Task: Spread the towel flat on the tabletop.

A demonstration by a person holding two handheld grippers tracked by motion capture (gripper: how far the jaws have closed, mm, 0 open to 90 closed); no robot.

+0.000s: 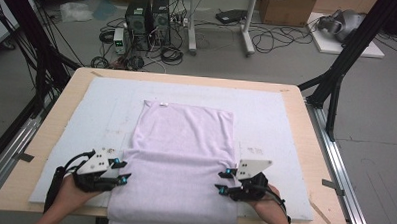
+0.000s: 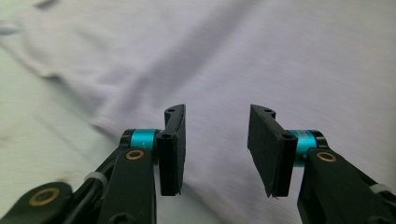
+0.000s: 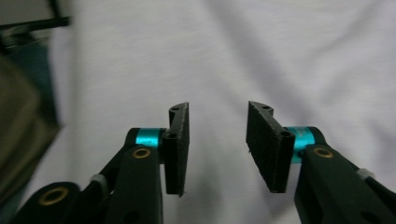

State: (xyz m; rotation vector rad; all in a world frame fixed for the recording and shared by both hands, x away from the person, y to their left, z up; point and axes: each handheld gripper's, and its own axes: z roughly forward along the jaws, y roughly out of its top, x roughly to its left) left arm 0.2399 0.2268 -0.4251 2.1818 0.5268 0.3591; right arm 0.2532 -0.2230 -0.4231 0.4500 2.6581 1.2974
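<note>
In the high view, the person's hands came in at the near edge: the left gripper [image 1: 123,171] and the right gripper [image 1: 220,182] flanked a lilac towel [image 1: 182,156] whose near end hung over the table [image 1: 305,146] edge. The towel lay on a pale blue mat [image 1: 266,114] covering the wooden top. Beyond stood grey floor, computer towers [image 1: 149,17], tangled cables [image 1: 269,39] and cardboard boxes [image 1: 287,9].

In the left gripper view, jaws stood spread, empty, over the towel [image 2: 261,56].

In the right gripper view, jaws likewise stood spread above the cloth [image 3: 280,51].
</note>
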